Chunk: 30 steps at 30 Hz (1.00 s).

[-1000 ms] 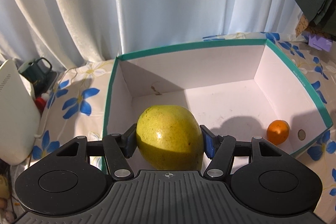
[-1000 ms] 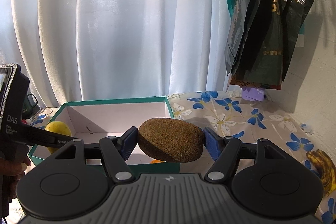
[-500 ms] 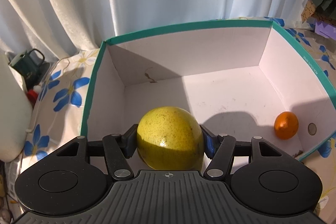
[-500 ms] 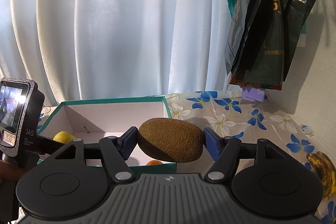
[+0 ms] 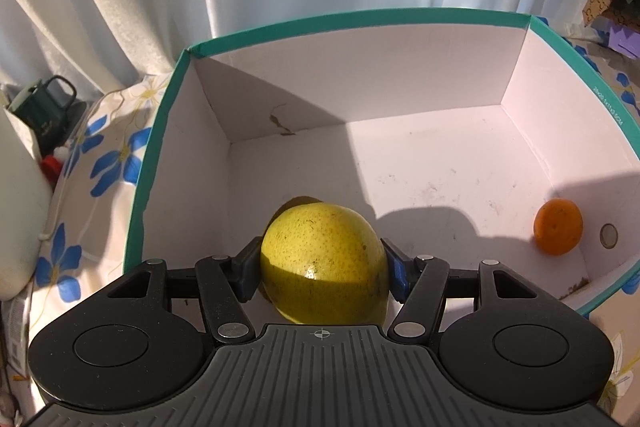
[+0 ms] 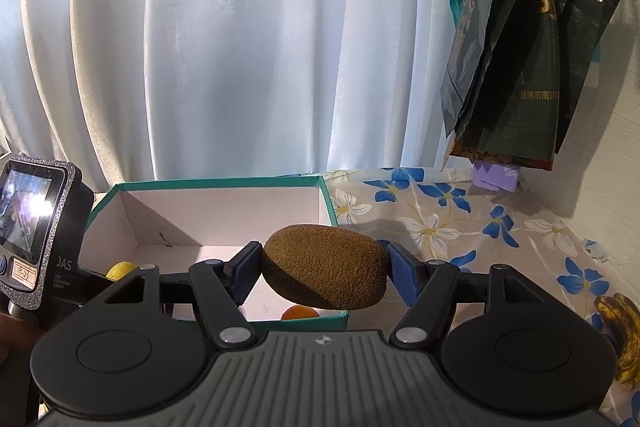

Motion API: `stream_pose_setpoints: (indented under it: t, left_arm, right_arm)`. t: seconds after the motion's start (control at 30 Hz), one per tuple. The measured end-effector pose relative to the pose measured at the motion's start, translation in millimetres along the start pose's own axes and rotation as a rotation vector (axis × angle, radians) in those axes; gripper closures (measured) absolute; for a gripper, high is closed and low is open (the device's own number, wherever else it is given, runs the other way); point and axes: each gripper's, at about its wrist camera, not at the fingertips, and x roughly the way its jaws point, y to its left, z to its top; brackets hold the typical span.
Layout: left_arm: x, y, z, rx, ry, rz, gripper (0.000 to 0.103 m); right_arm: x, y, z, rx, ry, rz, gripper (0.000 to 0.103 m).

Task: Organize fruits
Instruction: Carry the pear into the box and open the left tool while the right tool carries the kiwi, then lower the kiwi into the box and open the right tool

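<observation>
Teal-rimmed white box [image 5: 400,17], yellow pear [image 5: 320,247], brown kiwi [image 6: 324,261]

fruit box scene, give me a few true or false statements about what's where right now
1. The left gripper grips a yellow-green fruit. True.
2. The right gripper is empty. False: it is shut on a brown kiwi.
3. A small orange lies inside the teal-rimmed box. True.
4. The banana is in the box. False: it lies on the floral cloth, outside it.
</observation>
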Motion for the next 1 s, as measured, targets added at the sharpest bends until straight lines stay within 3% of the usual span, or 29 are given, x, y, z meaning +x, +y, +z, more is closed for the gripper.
stream_pose_setpoints:
  t: [0.47,0.83,1.0]
  left_arm:
    - [4.1,-4.4,2.9,0.012,0.018,0.008,0.035]
    - [1.9,-5.6,4.0,0.005,0.023,-0.022,0.015]
    - [0.0,-7.1,4.4,0.001,0.022,-0.029,0.012]
  right_arm:
    - [2.0,-2.3,0.3,0.003,-0.005,-0.005,0.035]
    - [1.4,-4.4,-0.3,0.008,-0.008,-0.009,0.035]
    - [1.3,-6.6,-0.5,0.013,-0.010,-0.008,0.035]
